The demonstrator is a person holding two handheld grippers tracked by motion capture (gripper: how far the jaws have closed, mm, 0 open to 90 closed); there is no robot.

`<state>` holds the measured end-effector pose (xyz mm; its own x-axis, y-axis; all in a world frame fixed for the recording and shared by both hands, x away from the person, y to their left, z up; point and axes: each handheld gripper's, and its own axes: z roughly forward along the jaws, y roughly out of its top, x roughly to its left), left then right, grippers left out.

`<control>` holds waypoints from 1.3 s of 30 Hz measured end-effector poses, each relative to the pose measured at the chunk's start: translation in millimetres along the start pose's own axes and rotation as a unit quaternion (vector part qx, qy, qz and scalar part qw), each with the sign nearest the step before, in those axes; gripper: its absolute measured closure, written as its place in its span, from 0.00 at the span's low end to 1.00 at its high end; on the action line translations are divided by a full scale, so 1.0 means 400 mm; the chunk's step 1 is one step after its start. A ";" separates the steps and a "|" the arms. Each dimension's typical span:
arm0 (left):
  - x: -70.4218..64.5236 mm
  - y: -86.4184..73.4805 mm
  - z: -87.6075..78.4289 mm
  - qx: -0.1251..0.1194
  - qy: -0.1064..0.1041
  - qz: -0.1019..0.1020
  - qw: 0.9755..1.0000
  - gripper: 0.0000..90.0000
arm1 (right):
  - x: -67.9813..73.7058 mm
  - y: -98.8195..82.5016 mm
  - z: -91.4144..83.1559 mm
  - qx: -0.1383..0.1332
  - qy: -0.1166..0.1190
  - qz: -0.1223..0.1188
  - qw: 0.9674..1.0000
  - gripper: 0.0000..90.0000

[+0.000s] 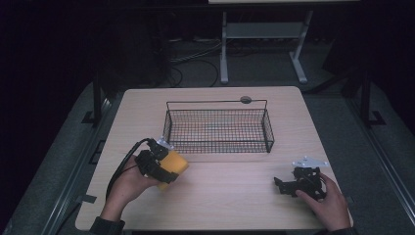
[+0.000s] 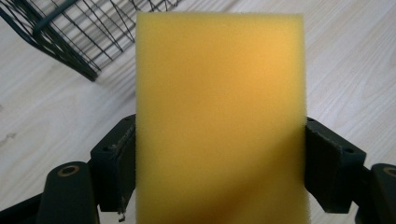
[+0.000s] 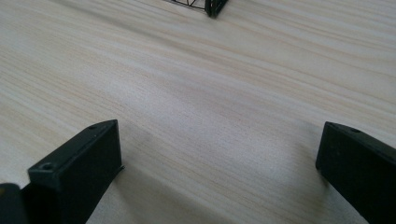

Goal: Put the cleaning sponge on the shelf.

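Observation:
A yellow sponge [image 2: 219,116] sits between the jaws of my left gripper [image 2: 219,172], whose pads press its two sides, so the gripper is shut on it. From above, the sponge [image 1: 177,164] hangs over the table's left front, just short of the near left corner of a black wire basket [image 1: 218,128]. My right gripper [image 1: 285,186] rests low at the right front of the table. Its jaws stand wide apart over bare wood, the right gripper [image 3: 219,158] being open with nothing between them.
The basket stands in the middle of the light wooden table [image 1: 220,196], its corner [image 2: 70,51] close ahead of the sponge. A small round dark thing [image 1: 245,100] lies behind the basket. Table legs and cables are on the dark floor beyond.

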<state>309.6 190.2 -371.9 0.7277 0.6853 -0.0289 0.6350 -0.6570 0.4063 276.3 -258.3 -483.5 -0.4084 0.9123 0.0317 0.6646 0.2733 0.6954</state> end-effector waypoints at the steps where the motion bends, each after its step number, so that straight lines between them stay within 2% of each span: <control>1: 0.001 0.003 -0.002 -0.001 -0.001 0.001 1.000 0.25 | 0.000 0.000 0.000 0.000 0.000 0.000 1.000 0.00; 18: 0.032 0.064 -0.025 -0.010 -0.004 0.004 1.000 0.25 | 0.000 0.000 -0.001 0.001 0.001 0.001 1.000 0.00; 39: 0.080 0.160 -0.040 -0.025 0.012 0.002 1.000 0.25 | 0.000 0.000 0.000 0.000 0.000 0.000 1.000 0.00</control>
<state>369.2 175.2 -332.3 0.7237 0.6901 -0.0061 0.6176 -0.6438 0.4517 276.2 -258.3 -483.3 -0.4083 0.9123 0.0327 0.6650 0.2727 0.6952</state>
